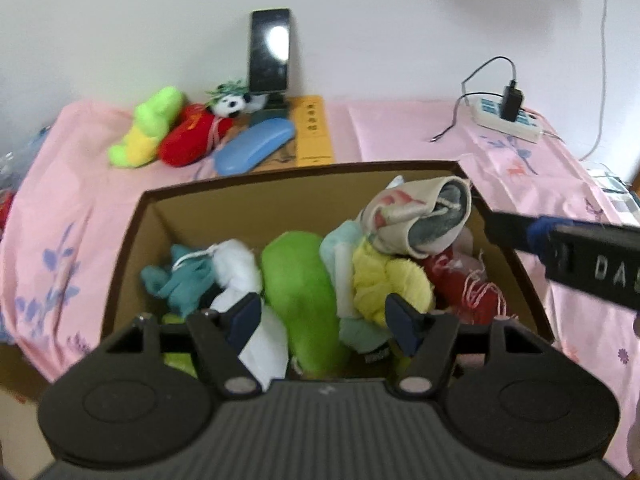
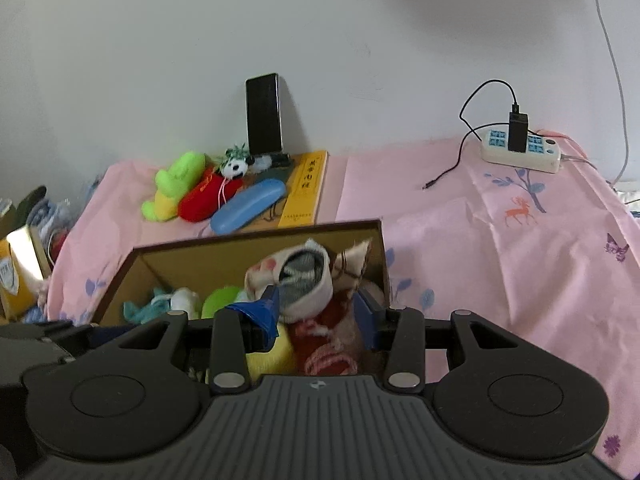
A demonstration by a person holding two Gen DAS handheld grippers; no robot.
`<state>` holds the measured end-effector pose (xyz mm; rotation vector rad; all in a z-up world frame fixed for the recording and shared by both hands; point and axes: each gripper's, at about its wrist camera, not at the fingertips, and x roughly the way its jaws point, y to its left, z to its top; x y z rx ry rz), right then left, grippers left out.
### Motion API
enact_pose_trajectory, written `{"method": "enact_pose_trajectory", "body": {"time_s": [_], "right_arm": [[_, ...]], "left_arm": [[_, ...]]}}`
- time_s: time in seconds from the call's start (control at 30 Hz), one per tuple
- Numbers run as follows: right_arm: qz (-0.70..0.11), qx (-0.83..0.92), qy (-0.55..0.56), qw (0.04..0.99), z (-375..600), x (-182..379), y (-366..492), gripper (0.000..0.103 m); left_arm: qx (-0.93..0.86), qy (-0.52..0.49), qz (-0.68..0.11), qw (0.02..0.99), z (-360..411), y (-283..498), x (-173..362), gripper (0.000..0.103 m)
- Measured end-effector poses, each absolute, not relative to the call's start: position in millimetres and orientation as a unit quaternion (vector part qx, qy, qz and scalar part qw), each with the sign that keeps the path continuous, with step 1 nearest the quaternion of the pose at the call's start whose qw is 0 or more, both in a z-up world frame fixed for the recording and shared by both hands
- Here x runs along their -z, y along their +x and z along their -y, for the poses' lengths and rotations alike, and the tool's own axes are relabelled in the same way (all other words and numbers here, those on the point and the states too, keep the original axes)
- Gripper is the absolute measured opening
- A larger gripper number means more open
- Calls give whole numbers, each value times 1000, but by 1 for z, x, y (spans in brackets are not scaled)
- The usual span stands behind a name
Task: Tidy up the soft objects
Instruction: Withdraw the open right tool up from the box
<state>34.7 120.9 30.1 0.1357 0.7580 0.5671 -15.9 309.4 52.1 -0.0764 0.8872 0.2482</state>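
Observation:
A brown cardboard box (image 1: 304, 176) on the pink bed holds several soft things: a teal cloth (image 1: 176, 280), a white cloth (image 1: 236, 268), a green plush (image 1: 300, 280), a yellow cloth (image 1: 384, 280), a red knit piece (image 1: 468, 284) and a beige sock bundle (image 1: 416, 208) on top. My left gripper (image 1: 323, 318) hangs open over the green plush, and nothing is between its pads. My right gripper (image 2: 316, 306) stands open at the box's right end (image 2: 256, 236). The beige bundle (image 2: 304, 276) lies just ahead of its tips.
Behind the box lie a green-yellow plush (image 1: 148, 128), a red plush (image 1: 188, 136), a panda toy (image 1: 232, 104), a blue case (image 1: 254, 146) and a yellow book (image 1: 314, 132). A phone (image 1: 270, 52) leans on the wall. A power strip (image 1: 508, 120) sits far right.

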Motion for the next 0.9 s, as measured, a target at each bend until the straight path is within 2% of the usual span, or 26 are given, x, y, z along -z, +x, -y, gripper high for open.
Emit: {"method": "enact_pose_trajectory", "body": {"time_s": [0.77, 0.83, 0.9], "right_arm": [[-396, -258, 48, 880, -64, -31, 0, 25], [-392, -260, 51, 881, -62, -32, -2, 26], [-390, -261, 53, 881, -62, -33, -2, 26]], "left_arm": [[-163, -37, -441, 882, -243, -46, -60, 68], [-163, -32, -430, 887, -240, -48, -62, 64], [-165, -33, -430, 887, -239, -47, -63, 64]]}}
